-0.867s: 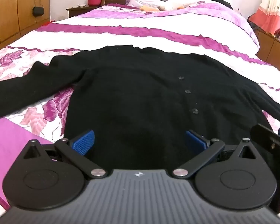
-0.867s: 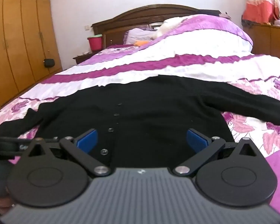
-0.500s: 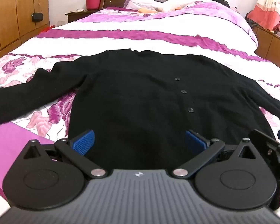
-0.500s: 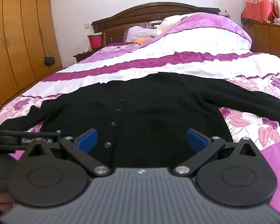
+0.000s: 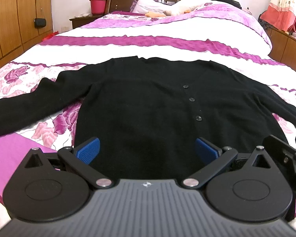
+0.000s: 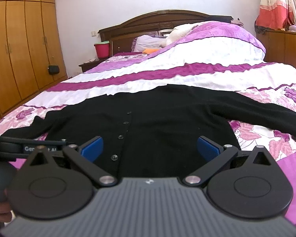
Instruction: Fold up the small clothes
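A black buttoned cardigan (image 5: 148, 106) lies flat, front up, on the bed with both sleeves spread sideways; it also shows in the right wrist view (image 6: 167, 122). My left gripper (image 5: 147, 148) is open and empty, over the cardigan's near hem on its left half. My right gripper (image 6: 151, 148) is open and empty, over the near hem on its right half. The left sleeve (image 5: 29, 106) runs off to the left, the right sleeve (image 6: 266, 114) to the right. The hem itself is hidden behind the gripper bodies.
The bed has a purple, white and floral quilt (image 5: 157, 39). Pillows (image 5: 167, 6) and a dark wooden headboard (image 6: 157, 23) are at the far end. A red bucket (image 5: 97, 5) stands on a nightstand. Wooden wardrobes (image 6: 19, 49) line the left wall; a low cabinet (image 6: 286, 45) is on the right.
Both grippers have pulled back and tilted up a little, so the cardigan sits lower and farther in view. Both stay open and empty; the cardigan has not moved.
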A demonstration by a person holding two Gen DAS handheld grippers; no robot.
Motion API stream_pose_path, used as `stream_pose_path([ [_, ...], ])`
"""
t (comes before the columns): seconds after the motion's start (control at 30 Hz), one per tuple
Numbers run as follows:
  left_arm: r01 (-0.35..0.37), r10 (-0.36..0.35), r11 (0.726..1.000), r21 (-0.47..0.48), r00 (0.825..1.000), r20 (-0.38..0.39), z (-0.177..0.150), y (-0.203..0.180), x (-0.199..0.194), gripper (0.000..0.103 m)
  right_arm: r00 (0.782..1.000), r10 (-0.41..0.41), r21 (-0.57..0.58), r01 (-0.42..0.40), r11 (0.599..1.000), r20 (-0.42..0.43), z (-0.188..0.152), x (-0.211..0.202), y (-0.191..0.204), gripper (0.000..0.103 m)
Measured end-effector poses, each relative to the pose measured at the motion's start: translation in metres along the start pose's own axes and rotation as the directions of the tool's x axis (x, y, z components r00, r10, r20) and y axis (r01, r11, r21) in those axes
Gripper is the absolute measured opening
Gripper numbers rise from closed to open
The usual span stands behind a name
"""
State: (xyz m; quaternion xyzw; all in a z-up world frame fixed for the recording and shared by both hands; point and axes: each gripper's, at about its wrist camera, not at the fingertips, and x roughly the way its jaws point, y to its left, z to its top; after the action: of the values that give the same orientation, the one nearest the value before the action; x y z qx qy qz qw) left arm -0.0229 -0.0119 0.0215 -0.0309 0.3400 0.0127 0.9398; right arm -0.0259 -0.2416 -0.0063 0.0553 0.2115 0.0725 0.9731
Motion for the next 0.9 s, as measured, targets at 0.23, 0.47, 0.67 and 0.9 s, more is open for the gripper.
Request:
stream_pose_path([
  [0.23, 0.0, 0.0, 1.0, 0.006, 1.0, 0.004, 0.0003, -0.0011, -0.0016, 0.103, 1.0, 0.008, 0.0, -0.008, 1.0, 0.004, 0.0003, -0.0004, 0.0002, 0.103],
  [0.47, 0.0, 0.0, 1.0, 0.005, 1.0, 0.002, 0.0004, -0.0017, -0.0019, 0.103, 1.0, 0.011, 0.0, -0.011, 1.0, 0.007, 0.0001, -0.0013, 0.0005, 0.103],
  [0.67, 0.0, 0.0, 1.0, 0.007, 1.0, 0.003, 0.0005, -0.0017, -0.0021, 0.103, 1.0, 0.011, 0.006, -0.011, 1.0, 0.01, 0.0002, -0.0021, -0.0005, 0.103],
  [0.9, -0.002, 0.002, 1.0, 0.007, 1.0, -0.001, 0.0014, -0.0026, -0.0016, 0.103, 1.0, 0.013, 0.006, -0.013, 1.0, 0.01, 0.0005, -0.0025, -0.0007, 0.103],
])
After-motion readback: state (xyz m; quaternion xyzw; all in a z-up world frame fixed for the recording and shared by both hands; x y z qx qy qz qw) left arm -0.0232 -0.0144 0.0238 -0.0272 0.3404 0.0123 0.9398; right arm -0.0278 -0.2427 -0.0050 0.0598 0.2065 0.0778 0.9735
